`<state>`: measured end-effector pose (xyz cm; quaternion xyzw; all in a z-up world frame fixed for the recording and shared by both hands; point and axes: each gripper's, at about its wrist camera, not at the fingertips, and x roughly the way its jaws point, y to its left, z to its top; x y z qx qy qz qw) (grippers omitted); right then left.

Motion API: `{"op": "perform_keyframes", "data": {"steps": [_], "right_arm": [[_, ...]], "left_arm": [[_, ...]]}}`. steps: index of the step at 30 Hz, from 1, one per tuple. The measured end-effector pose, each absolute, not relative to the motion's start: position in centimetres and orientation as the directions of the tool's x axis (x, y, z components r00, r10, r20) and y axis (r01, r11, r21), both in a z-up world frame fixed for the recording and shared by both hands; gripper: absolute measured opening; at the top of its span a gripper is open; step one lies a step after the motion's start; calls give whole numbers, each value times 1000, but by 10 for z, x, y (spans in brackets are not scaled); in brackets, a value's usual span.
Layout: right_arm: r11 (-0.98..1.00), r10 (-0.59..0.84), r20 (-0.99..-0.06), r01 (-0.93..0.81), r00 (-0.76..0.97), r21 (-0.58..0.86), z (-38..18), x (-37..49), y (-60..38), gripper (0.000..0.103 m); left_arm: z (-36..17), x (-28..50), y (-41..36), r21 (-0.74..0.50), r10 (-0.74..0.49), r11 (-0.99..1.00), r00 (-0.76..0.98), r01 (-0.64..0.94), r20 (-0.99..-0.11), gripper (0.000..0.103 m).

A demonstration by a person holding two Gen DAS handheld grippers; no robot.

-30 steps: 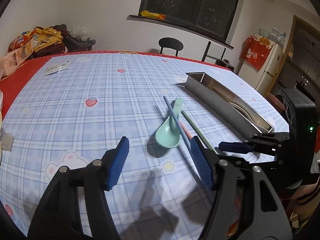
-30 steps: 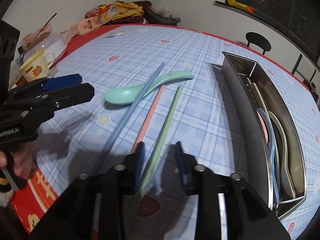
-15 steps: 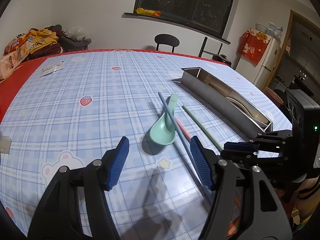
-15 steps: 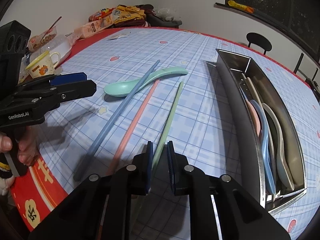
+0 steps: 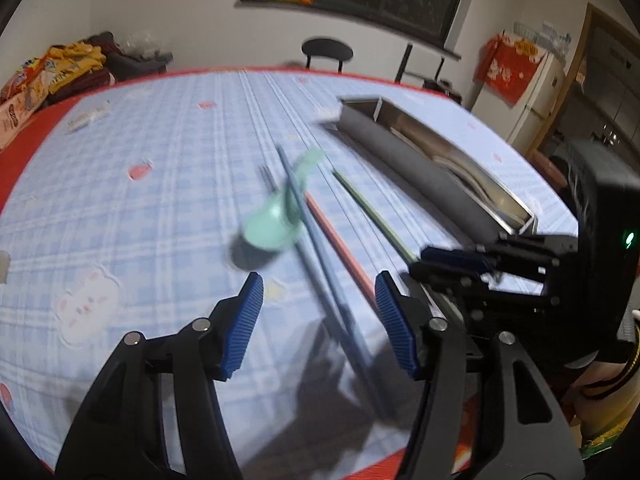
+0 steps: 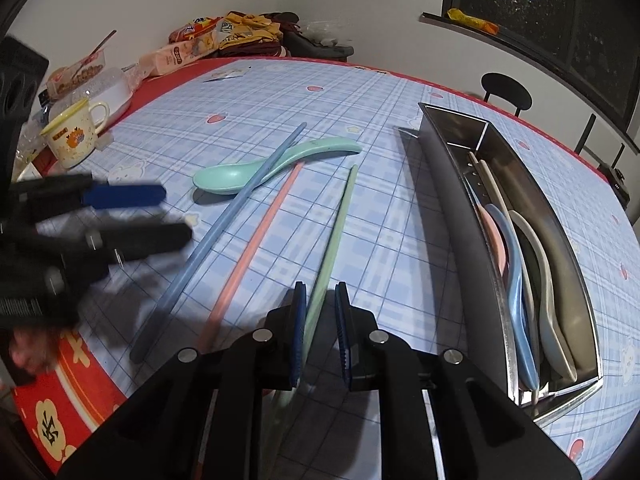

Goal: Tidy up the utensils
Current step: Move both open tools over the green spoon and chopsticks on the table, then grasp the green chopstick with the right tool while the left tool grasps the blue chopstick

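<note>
Narrowing left gripper (image 5: 318, 322) since earlier, blue chopstick (image 5: 320, 256) between fingers (image 5: 244, 320)

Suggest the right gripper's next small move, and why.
Probably lift the green chopstick and swing it toward the steel tray: the right gripper has just closed on its near end, and the tray beside it already holds spoons.
</note>
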<state>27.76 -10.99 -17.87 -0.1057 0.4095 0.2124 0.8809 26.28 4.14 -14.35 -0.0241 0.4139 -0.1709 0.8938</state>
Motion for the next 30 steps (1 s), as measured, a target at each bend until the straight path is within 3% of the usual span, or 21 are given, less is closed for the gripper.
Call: {"op": "perform_keyframes", "data": {"steps": [12,15,24,28,30], "right_arm": [[884,310,-766,-467,563,14,-179,277,-111,16],[884,310,-766,-467,563,14,-179,277,-111,17],[884,295,-766,-468,570,-8,-179,276,-108,17],[883,288,-766,-468,575,-20,-179,276,-107,17],[883,280,-765,-469,579,-32,-179,275,-106,16]], "left_arm": [[-157,274,19,-87,-240,954,560,286,-793,50],[-157,282,15,-47,-207,957,560,285,-802,39],[-160,280,7,24,-153,960,598,278,-786,39],[-159,279,8,29,-143,964,608,265,-781,21],[-159,279,10,19,-149,965,607,262,-780,17]]}}
